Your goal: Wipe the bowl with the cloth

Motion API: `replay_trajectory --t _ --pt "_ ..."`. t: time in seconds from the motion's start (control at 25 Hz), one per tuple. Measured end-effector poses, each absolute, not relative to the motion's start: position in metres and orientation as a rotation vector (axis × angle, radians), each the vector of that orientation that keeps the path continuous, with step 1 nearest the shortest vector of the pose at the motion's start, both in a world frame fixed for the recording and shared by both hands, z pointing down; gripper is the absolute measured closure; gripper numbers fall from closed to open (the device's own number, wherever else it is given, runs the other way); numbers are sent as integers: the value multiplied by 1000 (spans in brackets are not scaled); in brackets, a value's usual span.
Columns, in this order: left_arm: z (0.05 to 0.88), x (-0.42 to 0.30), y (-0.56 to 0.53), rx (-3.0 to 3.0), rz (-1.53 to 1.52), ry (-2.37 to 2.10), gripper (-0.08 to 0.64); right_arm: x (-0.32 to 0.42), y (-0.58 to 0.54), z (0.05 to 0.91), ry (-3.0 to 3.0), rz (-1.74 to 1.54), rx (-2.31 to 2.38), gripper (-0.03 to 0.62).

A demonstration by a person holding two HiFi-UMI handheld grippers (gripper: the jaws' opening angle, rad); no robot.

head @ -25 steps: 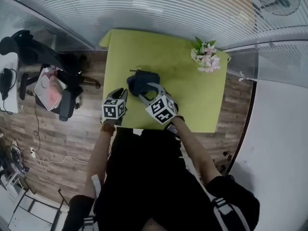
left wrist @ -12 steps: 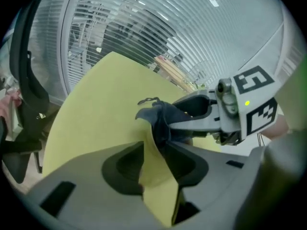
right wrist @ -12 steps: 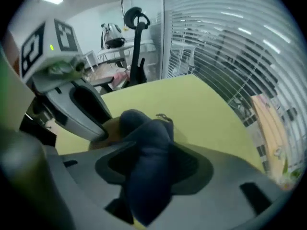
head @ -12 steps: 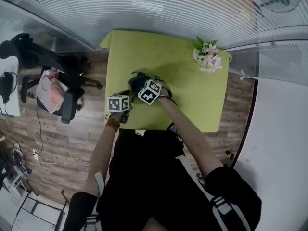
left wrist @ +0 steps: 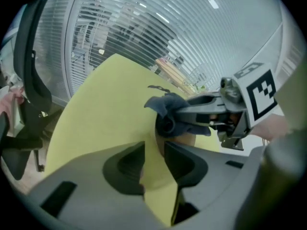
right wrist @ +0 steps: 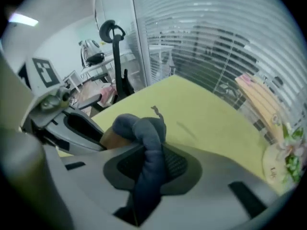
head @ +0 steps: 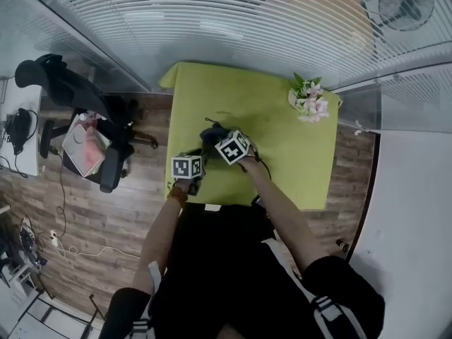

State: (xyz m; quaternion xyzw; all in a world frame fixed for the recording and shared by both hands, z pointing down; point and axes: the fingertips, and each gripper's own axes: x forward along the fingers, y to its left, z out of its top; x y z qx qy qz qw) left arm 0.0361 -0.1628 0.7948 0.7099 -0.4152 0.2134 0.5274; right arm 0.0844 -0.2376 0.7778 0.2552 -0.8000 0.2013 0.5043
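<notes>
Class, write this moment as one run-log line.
stage: grasp | right claw: just closed on cloth | left claw: open, just narrowed, grips nothing | bowl: beneath cloth, on table

Green table (head: 296,161), left tool (head: 193,158) beside right tool (head: 217,139), dark cloth (head: 210,132) apparently at their tips

Stock on and around the table, counted by kind

Grippers: two, the left gripper (left wrist: 154,147) and the right gripper (right wrist: 151,157). Marker cubes: two, a left cube (head: 187,167) and a right cube (head: 232,147). Cloth (right wrist: 144,128), dark blue: one. Bowl (right wrist: 111,139), tan: one. Table (head: 282,154), green top: one. Flower bunch (head: 309,101), pink and white: one. Office chair (head: 53,80), black: one. Fan (head: 399,2): one. Person (head: 212,274): one, two arms in view.
</notes>
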Motion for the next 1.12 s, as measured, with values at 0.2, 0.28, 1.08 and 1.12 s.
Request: replay_trajectory --t 0.2,0.28,1.08,1.12 --pt "722 22 -184 1877 283 -1025 410 69 -244 670 -2064 24 814 523" --pt "681 12 -200 1972 241 -1085 410 57 -248 614 -2090 -246 917 523" --pt "312 -47 -112 2926 309 -1799 505 1 -94 275 -2397 -1245 1517 498" --pt "309 -53 -103 2918 341 -1840 500 -6 -89 273 -2434 -1232 1493 501"
